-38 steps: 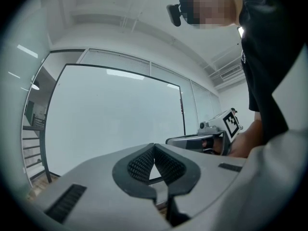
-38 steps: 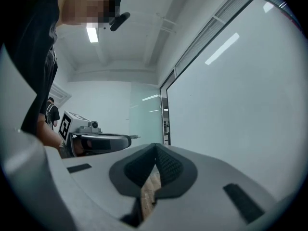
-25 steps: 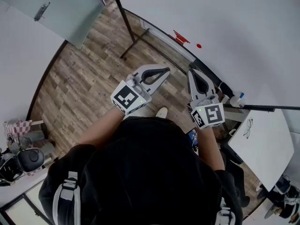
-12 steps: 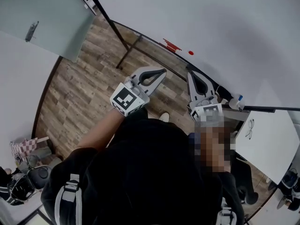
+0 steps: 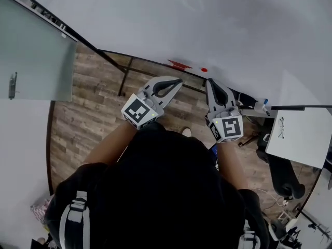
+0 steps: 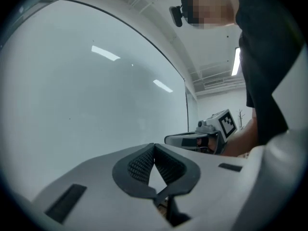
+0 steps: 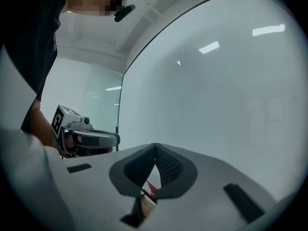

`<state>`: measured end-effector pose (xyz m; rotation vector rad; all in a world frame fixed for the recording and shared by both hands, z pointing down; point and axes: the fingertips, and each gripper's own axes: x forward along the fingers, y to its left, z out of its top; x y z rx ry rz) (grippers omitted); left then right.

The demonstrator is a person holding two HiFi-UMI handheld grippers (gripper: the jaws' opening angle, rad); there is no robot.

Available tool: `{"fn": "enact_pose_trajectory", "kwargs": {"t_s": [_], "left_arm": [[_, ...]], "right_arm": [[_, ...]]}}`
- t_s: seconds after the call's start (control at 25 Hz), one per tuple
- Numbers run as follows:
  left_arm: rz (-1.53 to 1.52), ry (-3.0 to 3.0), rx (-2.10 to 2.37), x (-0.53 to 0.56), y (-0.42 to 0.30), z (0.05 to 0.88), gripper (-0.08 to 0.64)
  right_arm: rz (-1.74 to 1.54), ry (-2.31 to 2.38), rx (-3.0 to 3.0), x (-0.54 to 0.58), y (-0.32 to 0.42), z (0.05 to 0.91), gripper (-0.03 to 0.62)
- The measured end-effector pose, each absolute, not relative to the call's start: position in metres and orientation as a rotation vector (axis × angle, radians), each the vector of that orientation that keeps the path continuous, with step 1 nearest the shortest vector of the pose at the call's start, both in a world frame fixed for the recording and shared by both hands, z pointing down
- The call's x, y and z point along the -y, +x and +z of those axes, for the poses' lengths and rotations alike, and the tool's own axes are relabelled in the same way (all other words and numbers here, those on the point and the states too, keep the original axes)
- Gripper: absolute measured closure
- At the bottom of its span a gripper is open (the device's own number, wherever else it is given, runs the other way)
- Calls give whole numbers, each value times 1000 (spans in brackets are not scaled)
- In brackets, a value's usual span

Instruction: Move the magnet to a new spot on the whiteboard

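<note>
Holds right tool closed and empty, aimed at the red magnet just ahead of its tips on the whiteboard, likely lining up a grab; holds left tool closed too, idle alongside.

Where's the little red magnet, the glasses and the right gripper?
magnet (image 5: 204, 69), head view, middle of the small red dot on the whiteboard.
glasses (image 5: 280, 127), head view, bridge between the lenses.
right gripper (image 5: 209, 82), head view, tips of its closed jaws.
</note>
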<state>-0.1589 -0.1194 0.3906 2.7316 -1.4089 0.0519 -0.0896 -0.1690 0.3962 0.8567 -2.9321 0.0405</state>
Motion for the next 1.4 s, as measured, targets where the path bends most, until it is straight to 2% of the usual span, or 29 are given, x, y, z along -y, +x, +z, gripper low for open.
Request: {"fn": "enact_pose_trajectory", "kwargs": {"t_s": [0.48,0.88,0.96,1.4], "left_arm": [[56,2877,1025,159,-194,419,556],[31,2935,917,169,-199,439,555],[49,2948,905,170,-195,443,556],[129,2952,856,173,-180,460,555]], "right_arm": [[93,1514,2674,207,-98,437,597],[97,1643,2530,218,-110,489,589],[96,1658,2513,222,-110,497,564],[181,1684,2443,242,-100,553,514]]}}
